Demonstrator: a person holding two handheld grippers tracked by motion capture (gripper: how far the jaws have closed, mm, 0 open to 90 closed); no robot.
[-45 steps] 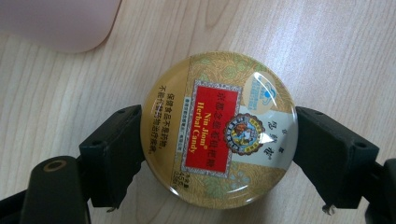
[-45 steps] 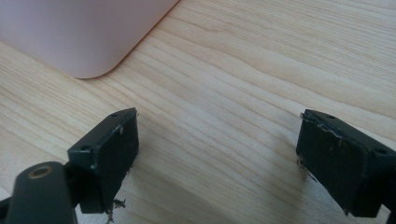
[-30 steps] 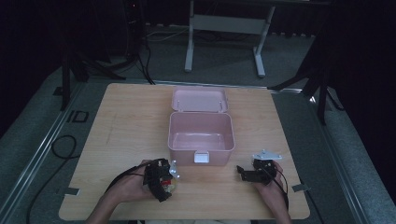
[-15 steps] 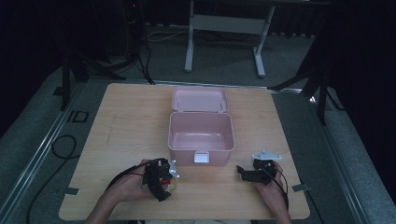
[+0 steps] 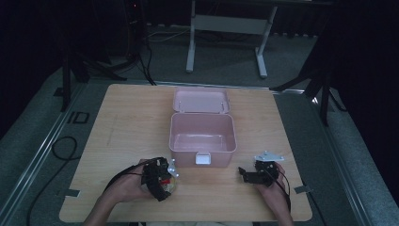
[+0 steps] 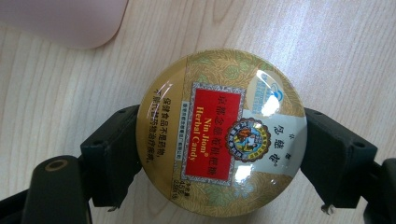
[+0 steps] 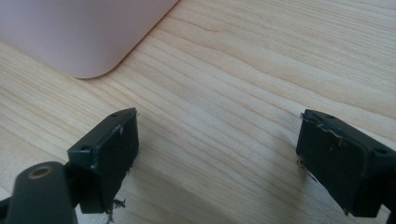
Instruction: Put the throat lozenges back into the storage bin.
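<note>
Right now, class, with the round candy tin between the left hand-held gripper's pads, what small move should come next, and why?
Probably lift the candy tin towards the pink box: the left hand-held gripper clamps its sides, and the box stands open just ahead.

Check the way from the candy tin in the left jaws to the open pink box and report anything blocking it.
Nothing visible blocks it. The candy tin sits between the left gripper jaws; bare table lies between it and the pink box, whose lid is folded back, inside empty.
</note>
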